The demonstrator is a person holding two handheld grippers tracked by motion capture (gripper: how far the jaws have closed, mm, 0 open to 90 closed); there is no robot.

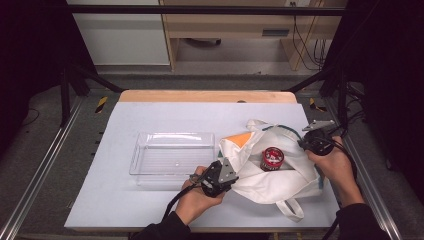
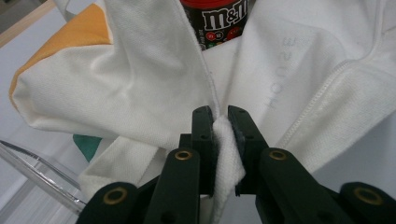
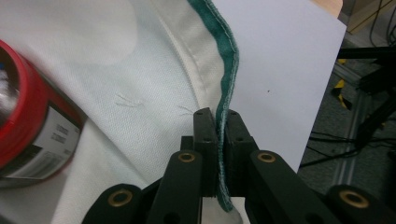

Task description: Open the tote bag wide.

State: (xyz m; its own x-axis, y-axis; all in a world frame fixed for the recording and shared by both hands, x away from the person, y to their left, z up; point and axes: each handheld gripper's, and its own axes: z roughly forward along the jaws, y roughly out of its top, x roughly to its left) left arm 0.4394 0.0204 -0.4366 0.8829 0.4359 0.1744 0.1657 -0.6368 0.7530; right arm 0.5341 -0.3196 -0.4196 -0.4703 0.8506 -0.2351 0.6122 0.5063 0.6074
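Jaws first, from the high view: the left gripper sits at the near left edge of the white tote bag, its tips buried in the cloth, and the right gripper bites the bag's far right rim. Between them the bag's mouth gapes, and a red candy can stands inside it, lid up. An orange patch shows at the bag's left corner. Just left of the bag lies a clear plastic tray, with nothing in it that can be made out, all on the pale table mat.

Over to the left gripper view: the two black jaws are nearly pressed together, pinching a bunched fold of the bag's white hem. Beyond it the can peeks out of the opening, its brown label facing the camera. The tray's clear rim crosses the lower left.

Now the right gripper view: the jaws are clamped tight on the bag's green-trimmed edge, the trim running straight down through them. The red can leans in at the left, resting on the white lining.
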